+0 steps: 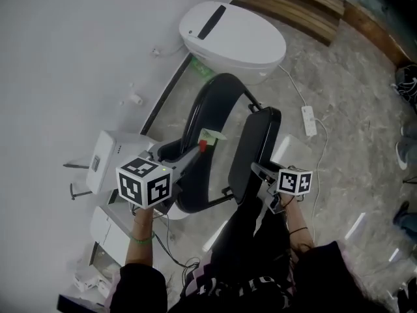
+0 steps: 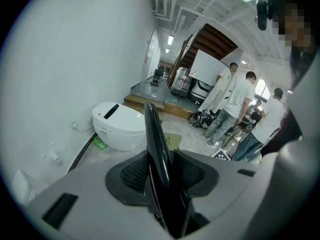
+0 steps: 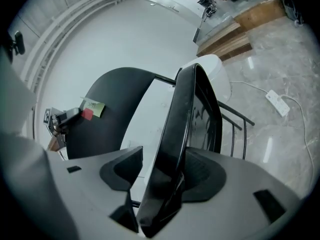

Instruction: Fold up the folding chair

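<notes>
The black folding chair stands on the stone floor in front of me. Its curved backrest (image 1: 212, 135) carries a green and red tag (image 1: 210, 137). My left gripper (image 1: 194, 151) is shut on the backrest's side edge, and in the left gripper view the thin black panel (image 2: 156, 134) runs upright between both pads. The seat panel (image 1: 255, 150) is tipped up on edge beside the backrest. My right gripper (image 1: 259, 171) is shut on the seat's rim. In the right gripper view the seat (image 3: 179, 129) leans between the jaws, with the backrest (image 3: 107, 111) to its left.
A white rounded appliance (image 1: 231, 34) sits behind the chair by the white wall. A power strip (image 1: 309, 120) and its cable lie on the floor to the right. White boxes (image 1: 107, 158) stand at the left, a wooden step (image 1: 293, 5) beyond. Several people (image 2: 240, 114) stand farther off.
</notes>
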Motion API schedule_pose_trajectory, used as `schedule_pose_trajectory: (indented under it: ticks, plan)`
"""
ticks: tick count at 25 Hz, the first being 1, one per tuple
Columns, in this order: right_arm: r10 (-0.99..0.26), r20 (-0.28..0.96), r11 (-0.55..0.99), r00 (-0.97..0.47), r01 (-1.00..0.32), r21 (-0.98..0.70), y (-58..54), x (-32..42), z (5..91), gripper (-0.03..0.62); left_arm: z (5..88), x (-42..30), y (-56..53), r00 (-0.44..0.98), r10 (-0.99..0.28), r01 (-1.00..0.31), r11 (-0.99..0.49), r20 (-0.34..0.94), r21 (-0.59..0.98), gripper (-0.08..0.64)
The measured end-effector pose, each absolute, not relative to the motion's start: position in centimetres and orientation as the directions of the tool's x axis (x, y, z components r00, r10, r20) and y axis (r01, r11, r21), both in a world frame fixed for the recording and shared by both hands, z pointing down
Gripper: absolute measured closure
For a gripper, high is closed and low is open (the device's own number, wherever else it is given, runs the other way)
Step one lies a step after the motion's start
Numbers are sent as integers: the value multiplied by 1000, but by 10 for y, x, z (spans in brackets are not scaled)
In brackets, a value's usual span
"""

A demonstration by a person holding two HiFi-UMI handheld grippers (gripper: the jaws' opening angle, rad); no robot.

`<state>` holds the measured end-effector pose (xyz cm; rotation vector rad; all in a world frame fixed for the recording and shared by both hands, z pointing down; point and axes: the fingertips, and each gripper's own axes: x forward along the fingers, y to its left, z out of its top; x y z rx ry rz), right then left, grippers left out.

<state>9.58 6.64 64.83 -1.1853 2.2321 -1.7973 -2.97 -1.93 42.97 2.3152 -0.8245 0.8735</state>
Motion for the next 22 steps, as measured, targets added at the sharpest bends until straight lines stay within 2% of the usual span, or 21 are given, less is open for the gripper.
schedule_pose_trajectory:
  ticks: [9,12,16,22]
  plan:
    - [-472,465,106,-749,-572,-813,21,10,629,344,414,-64,-45,605,-402,-743,-596,687,305,413]
    - [-449,474,126,-757,-579,-806,14,-1,629,344,416,-73,-51,573,-419,-768,-575,705,282,416]
    - [-406,492,165,-770,-591,-790,8,-15,632,344,415,-74,-54,611,-411,-758,-550,677,351,439]
    - [-337,512,212,-790,-594,-776,-5,-41,634,359,412,-71,-52,576,-422,-777,-548,700,310,440]
